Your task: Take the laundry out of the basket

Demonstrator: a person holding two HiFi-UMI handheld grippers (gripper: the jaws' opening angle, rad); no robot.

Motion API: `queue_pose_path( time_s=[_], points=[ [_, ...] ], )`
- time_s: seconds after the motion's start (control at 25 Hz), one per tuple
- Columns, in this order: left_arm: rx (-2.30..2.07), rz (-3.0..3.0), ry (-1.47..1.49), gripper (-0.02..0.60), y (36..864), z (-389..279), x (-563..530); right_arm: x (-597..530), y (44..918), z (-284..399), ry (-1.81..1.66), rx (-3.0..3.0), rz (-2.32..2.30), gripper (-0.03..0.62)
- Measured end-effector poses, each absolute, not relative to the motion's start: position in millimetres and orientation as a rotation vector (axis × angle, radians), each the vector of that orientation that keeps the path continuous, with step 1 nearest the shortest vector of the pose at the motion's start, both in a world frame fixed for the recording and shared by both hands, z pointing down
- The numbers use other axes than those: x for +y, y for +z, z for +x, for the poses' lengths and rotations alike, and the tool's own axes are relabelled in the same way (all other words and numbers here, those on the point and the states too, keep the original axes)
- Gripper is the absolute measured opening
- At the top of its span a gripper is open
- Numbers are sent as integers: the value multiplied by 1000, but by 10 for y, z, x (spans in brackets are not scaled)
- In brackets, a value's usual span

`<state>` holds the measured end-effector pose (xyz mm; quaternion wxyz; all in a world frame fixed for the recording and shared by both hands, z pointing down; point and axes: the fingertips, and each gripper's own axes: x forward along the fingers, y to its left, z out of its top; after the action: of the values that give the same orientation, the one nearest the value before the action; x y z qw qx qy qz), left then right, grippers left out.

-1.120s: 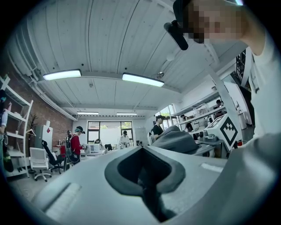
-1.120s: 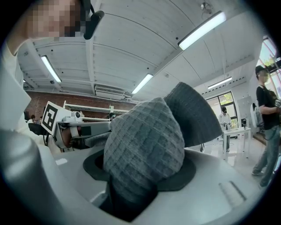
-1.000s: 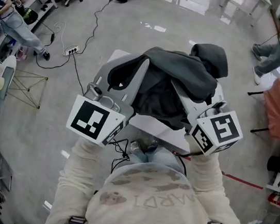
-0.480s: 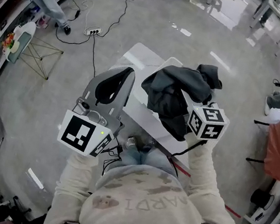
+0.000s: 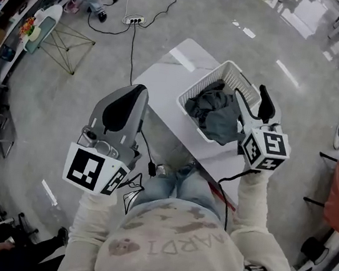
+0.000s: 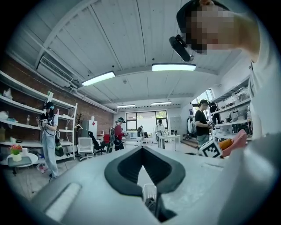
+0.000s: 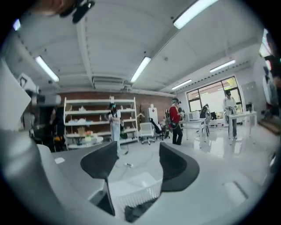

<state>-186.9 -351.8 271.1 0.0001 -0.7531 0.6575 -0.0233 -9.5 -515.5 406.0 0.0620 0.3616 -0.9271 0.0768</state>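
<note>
Printed across chest of sweatshirt: "MARDI", pale grey capitals on cream fabric, upside down as seen in head view. Fixed to top face of left cube on left gripper: square black-and-white coded marker. Fixed to two visible faces of right cube on right gripper: same marker type, different patterns. Background shelf items and print too small to read

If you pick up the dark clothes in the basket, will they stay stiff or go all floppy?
Probably floppy: the clothes lie crumpled and sagging inside the basket. Likely not slippery, since they look like soft, thick cloth. The basket looks like light open mesh, so it might lift or slide along if cloth snags.
</note>
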Motion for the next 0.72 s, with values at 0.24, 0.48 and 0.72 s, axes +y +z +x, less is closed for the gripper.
queue_pose_path(
  time_s=[0.24, 0.48, 0.72],
  points=[
    [1846, -2459, 70, 2, 2526, -1520, -3123, -4080, 2703, 516, 366, -3219, 1184, 26],
    [1550, -2497, 280, 2, 2324, -1059, -2103, -2544, 2039, 1199, 129, -3405, 1306, 28],
    [1417, -2622, 405, 2, 2104, -761, -1254, -1116, 1742, 1826, -71, -3235, 1541, 28]
  ],
)
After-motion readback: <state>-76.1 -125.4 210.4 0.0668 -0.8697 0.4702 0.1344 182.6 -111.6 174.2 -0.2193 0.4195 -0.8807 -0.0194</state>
